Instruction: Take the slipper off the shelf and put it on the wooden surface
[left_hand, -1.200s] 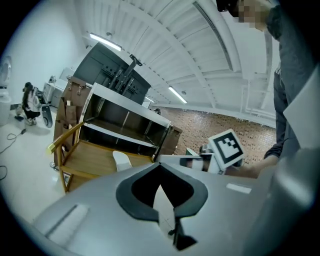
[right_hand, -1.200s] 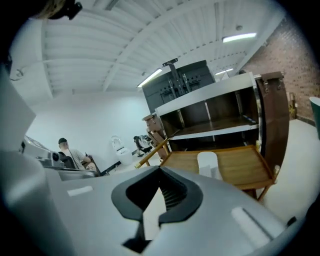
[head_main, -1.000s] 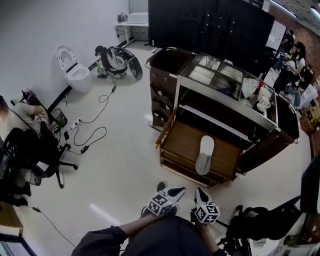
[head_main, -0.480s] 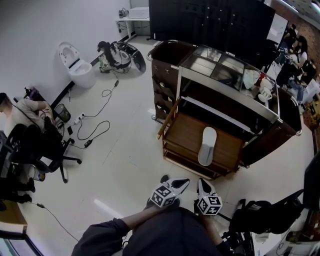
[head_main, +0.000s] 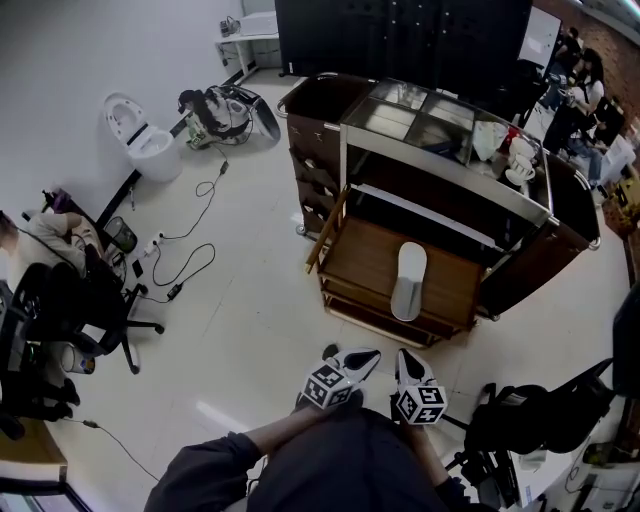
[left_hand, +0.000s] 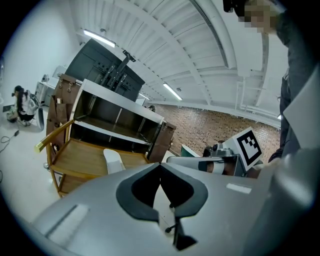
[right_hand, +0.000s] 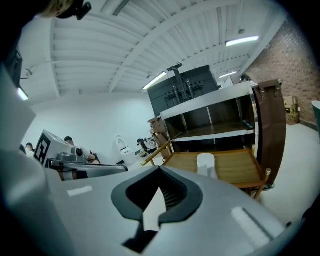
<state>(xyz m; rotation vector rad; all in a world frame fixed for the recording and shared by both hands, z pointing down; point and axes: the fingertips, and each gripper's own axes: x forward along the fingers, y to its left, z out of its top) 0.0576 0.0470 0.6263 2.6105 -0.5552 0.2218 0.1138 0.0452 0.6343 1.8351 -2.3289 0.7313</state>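
white floor (head_main: 250, 300), cables (head_main: 185, 265) and a toilet (head_main: 140, 135) off left, dark cart (head_main: 312, 150) straight ahead

left gripper (left_hand: 160, 166): jaws closed tip to tip, nothing between them
right gripper (right_hand: 160, 171): same, pads together, empty

in the head view both sit side by side, low and tucked against the person's torso (head_main: 330, 465), tips aimed at the cart but well apart from it. reads as a neutral carry pose: no load, so there's no reason to hold the jaws apart or reach out

slipper (head_main: 408, 282) lies flat on the wooden surface (head_main: 360, 265), long axis running front to back, roughly mid-tray and a bit right of centre. nothing touches it. it sits clear of the tray's front lip and side rails, so it looks stable. both gripper views agree: pale slipper on the light wood, below the dark shelf (head_main: 430, 215)

the shelf above looks bare as far as i can see, but its back is in shadow, so i can't rule out something further in

judgement: the place step looks done, with the slipper on the wood and both jaws shut on nothing. if another slipper is due, the next move needs a step forward first, since the cart is out of reach from this stance
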